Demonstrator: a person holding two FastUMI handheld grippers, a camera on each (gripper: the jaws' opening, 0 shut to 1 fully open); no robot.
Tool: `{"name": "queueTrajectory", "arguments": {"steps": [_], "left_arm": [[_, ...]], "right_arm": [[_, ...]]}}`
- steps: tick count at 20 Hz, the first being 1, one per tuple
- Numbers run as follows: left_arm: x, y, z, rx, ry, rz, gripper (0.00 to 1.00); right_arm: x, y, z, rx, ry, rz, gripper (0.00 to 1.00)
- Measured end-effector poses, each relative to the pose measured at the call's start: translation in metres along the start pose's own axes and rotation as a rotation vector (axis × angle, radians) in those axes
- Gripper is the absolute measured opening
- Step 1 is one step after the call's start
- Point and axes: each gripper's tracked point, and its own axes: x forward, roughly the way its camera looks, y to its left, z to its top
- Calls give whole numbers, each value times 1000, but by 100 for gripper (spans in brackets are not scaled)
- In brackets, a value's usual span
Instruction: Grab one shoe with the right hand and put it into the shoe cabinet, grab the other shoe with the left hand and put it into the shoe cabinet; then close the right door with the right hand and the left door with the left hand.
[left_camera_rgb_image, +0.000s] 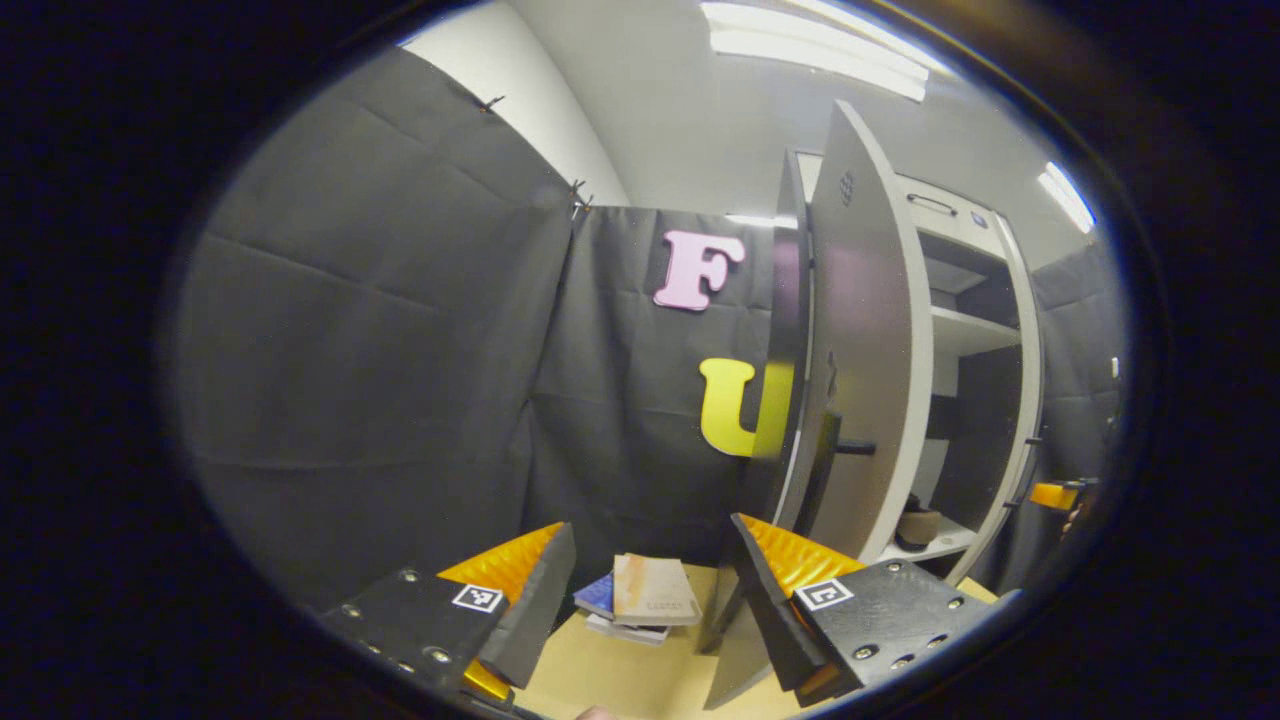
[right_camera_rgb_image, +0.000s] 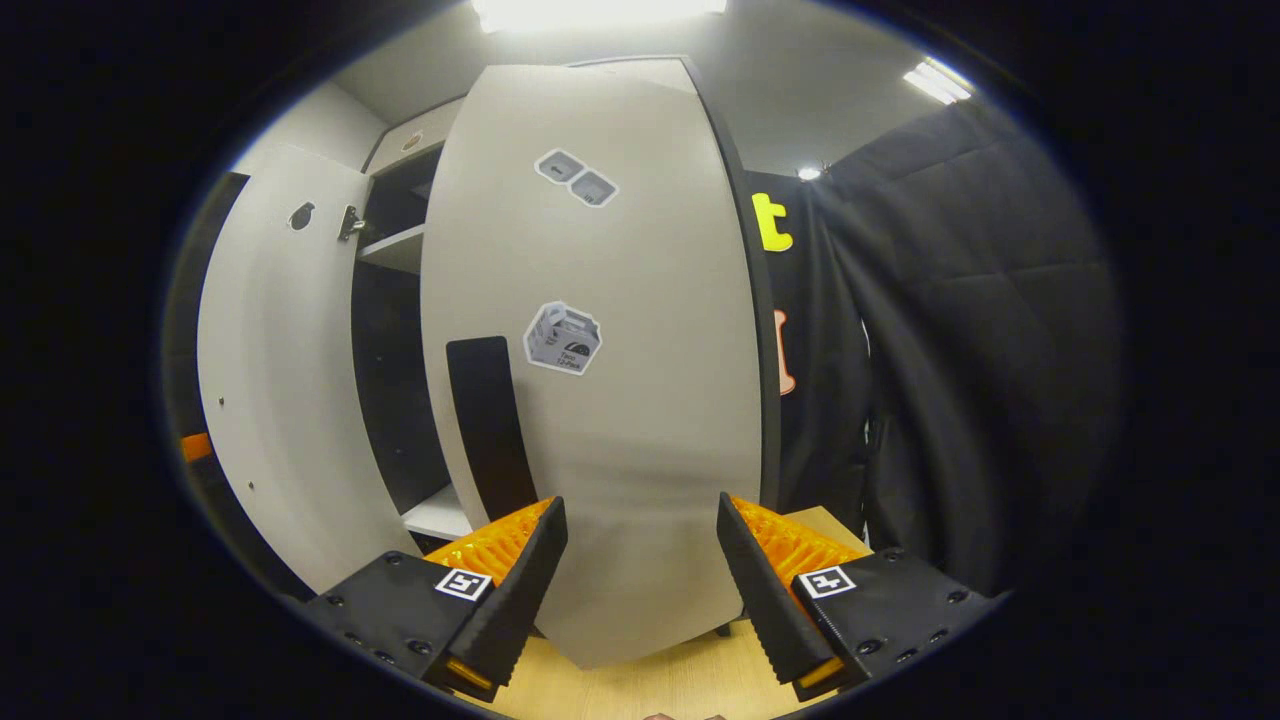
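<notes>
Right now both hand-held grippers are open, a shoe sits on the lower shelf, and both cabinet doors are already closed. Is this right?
Not quite: both doors stand open. The right gripper view shows the right door swung out, and the left gripper view shows the left door ajar. The shoe on the lower shelf and the open grippers are correct.

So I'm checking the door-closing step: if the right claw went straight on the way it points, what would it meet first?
Most likely the outer face of the right door, which stands straight ahead between the open fingers of the right claw. The gap left before contact is hard to judge.
</notes>
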Motion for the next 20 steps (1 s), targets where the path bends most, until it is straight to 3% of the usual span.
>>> {"name": "queueTrajectory", "arguments": {"steps": [2,6,8,10,15,19,20], "left_arm": [[16,-3,7,21,-16,-59,96],[43,-19,9,96,-36,-160,96],[54,-31,6,77,-42,-216,96],[67,-43,3,44,-40,-272,89],[69,-43,2,34,-22,-275,89],[73,-57,1,62,-10,-313,89],[76,-64,1,56,-3,-328,82]], "right_arm": [[-11,2,-10,10,14,-13,92],[-29,-2,-34,32,58,-53,96],[-39,-9,-39,50,63,-81,96],[-48,-20,-43,66,66,-117,95],[-60,-43,-63,84,99,-194,98],[-61,-40,-76,107,124,-184,98],[-62,-40,-78,105,127,-181,98]]}}
